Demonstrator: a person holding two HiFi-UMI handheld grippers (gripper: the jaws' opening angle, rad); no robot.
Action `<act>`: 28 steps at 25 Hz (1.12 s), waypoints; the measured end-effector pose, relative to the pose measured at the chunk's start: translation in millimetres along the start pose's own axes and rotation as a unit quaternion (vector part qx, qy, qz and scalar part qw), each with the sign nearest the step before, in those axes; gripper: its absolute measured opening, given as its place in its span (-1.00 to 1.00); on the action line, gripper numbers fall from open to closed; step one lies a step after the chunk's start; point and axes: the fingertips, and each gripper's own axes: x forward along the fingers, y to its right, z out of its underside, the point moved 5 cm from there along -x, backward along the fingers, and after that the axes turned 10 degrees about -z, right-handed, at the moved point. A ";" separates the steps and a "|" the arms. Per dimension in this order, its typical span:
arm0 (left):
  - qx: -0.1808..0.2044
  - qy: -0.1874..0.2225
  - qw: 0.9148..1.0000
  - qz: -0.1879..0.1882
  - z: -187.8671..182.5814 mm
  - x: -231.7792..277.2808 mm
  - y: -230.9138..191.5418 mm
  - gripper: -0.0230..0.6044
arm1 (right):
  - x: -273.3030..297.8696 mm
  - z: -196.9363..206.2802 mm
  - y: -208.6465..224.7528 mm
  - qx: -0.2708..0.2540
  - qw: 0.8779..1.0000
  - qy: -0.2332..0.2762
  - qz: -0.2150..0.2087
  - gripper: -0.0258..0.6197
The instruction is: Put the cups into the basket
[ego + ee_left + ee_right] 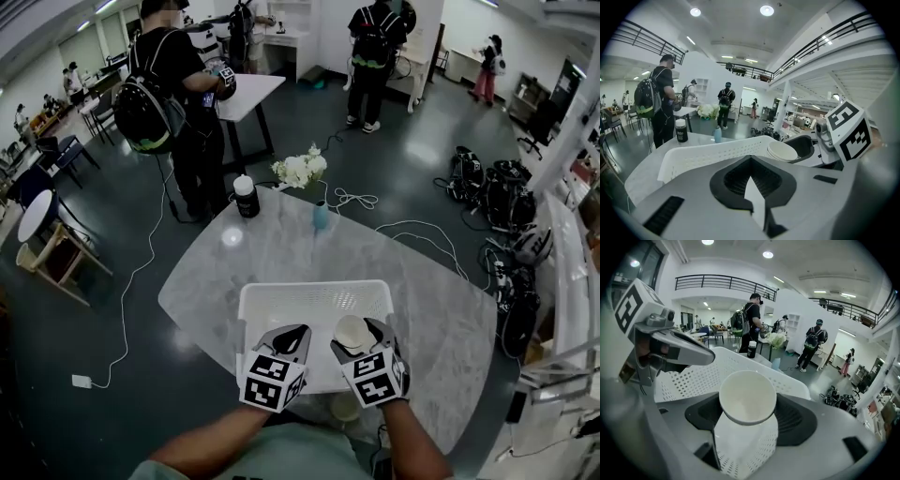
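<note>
Right gripper [359, 330]: jaws clamped on a white cup [747, 397], which is held upright over the white perforated basket [314, 289] | Left gripper [292, 336]: jaws drawn narrow, nothing gripped | Basket: set on marble table [281, 248]

I look into a large hall with a dark, shiny floor [112, 309]. Round lamps [767, 10] shine in the ceiling, and a balcony with a black railing [722, 282] runs above. A white desk [251, 89] stands behind the marble table [272, 253]. White cables [354, 199] lie on the floor.
</note>
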 end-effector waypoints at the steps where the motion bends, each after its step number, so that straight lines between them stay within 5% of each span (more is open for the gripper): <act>1: -0.001 -0.004 1.000 0.002 0.5 4.4 -2.5 -0.93 | 5.2 0.6 0.7 0.003 1.000 -0.006 -0.004 0.17; 28: -0.026 -0.069 0.997 0.006 25.1 65.2 -33.8 -0.93 | 113.6 33.4 20.6 -0.044 0.991 -0.100 -0.076 0.17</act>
